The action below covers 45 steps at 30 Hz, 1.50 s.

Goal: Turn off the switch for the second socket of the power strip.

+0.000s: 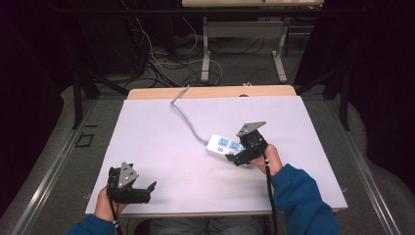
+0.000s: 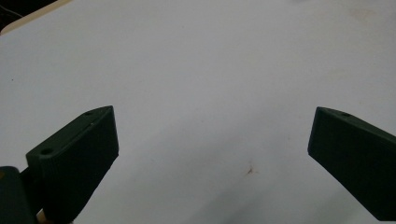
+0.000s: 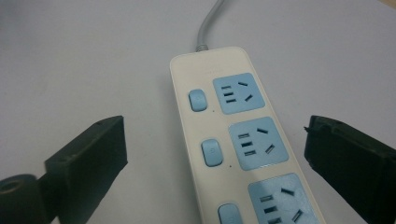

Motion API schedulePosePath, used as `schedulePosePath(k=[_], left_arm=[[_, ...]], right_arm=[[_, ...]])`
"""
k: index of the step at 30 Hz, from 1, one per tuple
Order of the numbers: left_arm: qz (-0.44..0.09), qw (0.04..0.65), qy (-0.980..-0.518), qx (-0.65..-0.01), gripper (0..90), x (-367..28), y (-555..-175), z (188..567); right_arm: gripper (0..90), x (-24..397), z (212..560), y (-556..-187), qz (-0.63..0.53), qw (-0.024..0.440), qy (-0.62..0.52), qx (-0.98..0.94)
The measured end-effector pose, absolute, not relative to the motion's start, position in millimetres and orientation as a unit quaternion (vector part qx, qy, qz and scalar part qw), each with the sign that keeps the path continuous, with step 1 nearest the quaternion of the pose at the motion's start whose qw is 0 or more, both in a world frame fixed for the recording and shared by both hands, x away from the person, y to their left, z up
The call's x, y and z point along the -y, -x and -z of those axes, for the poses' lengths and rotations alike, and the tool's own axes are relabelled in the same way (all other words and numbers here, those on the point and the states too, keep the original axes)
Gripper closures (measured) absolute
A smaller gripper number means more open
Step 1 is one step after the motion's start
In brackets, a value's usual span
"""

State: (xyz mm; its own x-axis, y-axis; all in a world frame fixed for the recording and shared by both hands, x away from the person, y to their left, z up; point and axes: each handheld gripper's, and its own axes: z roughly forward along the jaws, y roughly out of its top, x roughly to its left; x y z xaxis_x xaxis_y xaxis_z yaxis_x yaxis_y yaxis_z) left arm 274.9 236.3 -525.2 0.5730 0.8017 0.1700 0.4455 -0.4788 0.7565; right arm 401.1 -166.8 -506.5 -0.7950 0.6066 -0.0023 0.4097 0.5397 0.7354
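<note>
- The power strip (image 3: 233, 140) lies flat on the counter (image 1: 161, 142), right of the middle, with its blue sockets and blue rocker switches facing up. In the right gripper view three sockets and three switches show, the nearest of each cut by the bottom edge.
- Its grey cable (image 1: 188, 122) runs from the far end across the white surface and off the back edge of the counter.
- No plug sits in any socket that shows, and nothing holds the strip. I judge the work on it to be at its start: the approach is made, but the grasp or the press of a switch is not yet done.
- The right tongs (image 3: 215, 154) hang over the strip's near end, released, their two black jaws set wide with the strip's body between them and clear of both. In the high view the right tongs (image 1: 243, 155) cover the strip's near end from above.
- The left jaw stands over bare counter beside the switch side; the right jaw stands beside the socket side.
- The left tongs (image 1: 142, 191) rest near the front left corner of the counter, well apart from the strip, also released. Between their jaws in the left gripper view lies bare white surface with a small brownish mark (image 2: 251, 169).
</note>
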Motion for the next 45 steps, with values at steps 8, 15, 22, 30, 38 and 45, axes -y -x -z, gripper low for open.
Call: schedulePosePath(k=[8,15,22,30,38,45], left_arm=[[-0.266,0.338,-0.819,-0.378,1.4,-237.1,-274.9,525.1],[-0.265,0.339,-0.819,-0.380,1.4,-236.4,-275.4,524.9],[-0.269,0.338,-0.819,-0.378,1.4,-236.6,-275.9,525.1],[-0.268,0.341,-0.817,-0.380,1.4,-235.9,-275.6,525.4],[-0.267,0.340,-0.818,-0.379,1.4,-235.7,-275.7,525.3],[-0.267,0.341,-0.818,-0.378,1.4,-235.6,-275.9,525.3]], right_arm=[[0.0,170.1,506.0,-398.3,-0.378,0.125,-0.293,-0.870],[0.0,176.6,502.9,-390.8,-0.373,0.131,-0.296,-0.869],[0.0,185.6,500.2,-383.0,-0.384,0.142,-0.303,-0.860],[0.0,202.3,498.5,-371.6,-0.385,0.142,-0.313,-0.856],[0.0,214.3,498.1,-361.3,-0.385,0.146,-0.324,-0.852],[0.0,222.7,499.4,-353.0,-0.380,0.146,-0.328,-0.853]])
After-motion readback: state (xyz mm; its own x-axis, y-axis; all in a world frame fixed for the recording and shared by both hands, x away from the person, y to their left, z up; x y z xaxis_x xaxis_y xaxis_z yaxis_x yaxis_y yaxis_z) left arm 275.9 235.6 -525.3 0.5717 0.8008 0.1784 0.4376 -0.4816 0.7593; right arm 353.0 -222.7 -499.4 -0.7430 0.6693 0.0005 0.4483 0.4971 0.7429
